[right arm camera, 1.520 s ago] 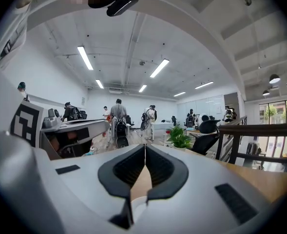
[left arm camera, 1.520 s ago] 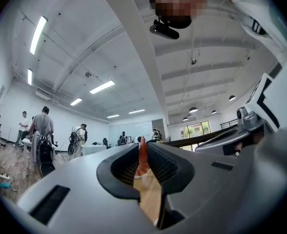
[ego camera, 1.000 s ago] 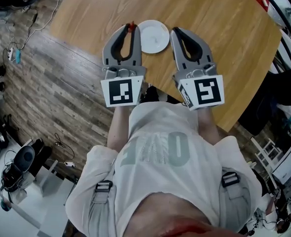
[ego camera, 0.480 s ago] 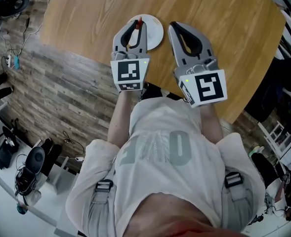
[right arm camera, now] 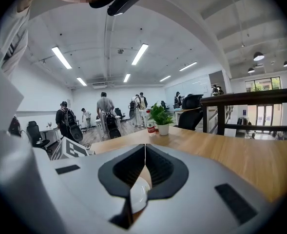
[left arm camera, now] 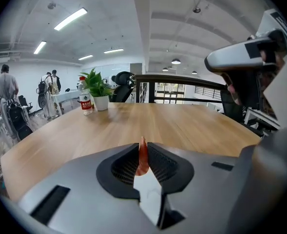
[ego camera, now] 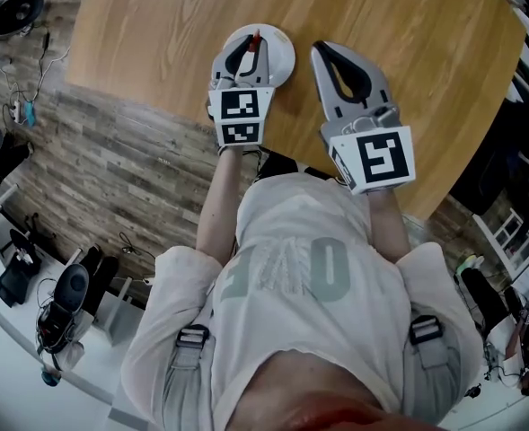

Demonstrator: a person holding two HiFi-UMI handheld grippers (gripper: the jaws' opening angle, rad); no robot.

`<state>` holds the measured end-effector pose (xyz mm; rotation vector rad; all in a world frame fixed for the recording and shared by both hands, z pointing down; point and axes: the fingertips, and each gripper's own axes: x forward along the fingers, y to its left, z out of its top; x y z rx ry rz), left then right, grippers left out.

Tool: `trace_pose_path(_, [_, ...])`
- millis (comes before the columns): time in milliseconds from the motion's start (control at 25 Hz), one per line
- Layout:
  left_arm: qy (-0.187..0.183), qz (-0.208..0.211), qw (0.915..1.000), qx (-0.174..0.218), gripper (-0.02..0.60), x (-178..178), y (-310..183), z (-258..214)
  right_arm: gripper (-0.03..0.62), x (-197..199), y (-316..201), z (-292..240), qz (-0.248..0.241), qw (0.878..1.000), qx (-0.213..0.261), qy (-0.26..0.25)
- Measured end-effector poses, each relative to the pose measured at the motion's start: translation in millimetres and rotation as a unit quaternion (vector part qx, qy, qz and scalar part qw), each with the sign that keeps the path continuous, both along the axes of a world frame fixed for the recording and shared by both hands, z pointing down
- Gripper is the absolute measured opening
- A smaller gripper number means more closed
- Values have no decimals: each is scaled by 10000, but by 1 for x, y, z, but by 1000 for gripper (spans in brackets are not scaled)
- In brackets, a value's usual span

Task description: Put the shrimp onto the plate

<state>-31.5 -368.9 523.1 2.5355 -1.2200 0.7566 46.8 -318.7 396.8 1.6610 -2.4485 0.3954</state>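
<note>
Left gripper pinches the red shrimp upright between its 2 jaws, tip poking above them, right over the white plate near the edge of the wooden table. Whether the shrimp touches the plate cannot be told. Right gripper hovers just beside the plate, jaws pressed together, both forearms stretched forward.

The left gripper's jaws pinch an upright shrimp above the wooden table.
</note>
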Motion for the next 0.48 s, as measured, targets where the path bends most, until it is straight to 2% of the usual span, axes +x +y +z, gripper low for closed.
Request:
trace_pose_path(280, [-250, 11, 9982, -548, 61, 4, 1, 34, 20, 5, 3, 11, 16, 9998, -193, -4])
trace_pose_path(480, [-369, -46, 9968, -703, 61, 0, -2, 52, 20, 6, 2, 19, 21, 9997, -236, -39])
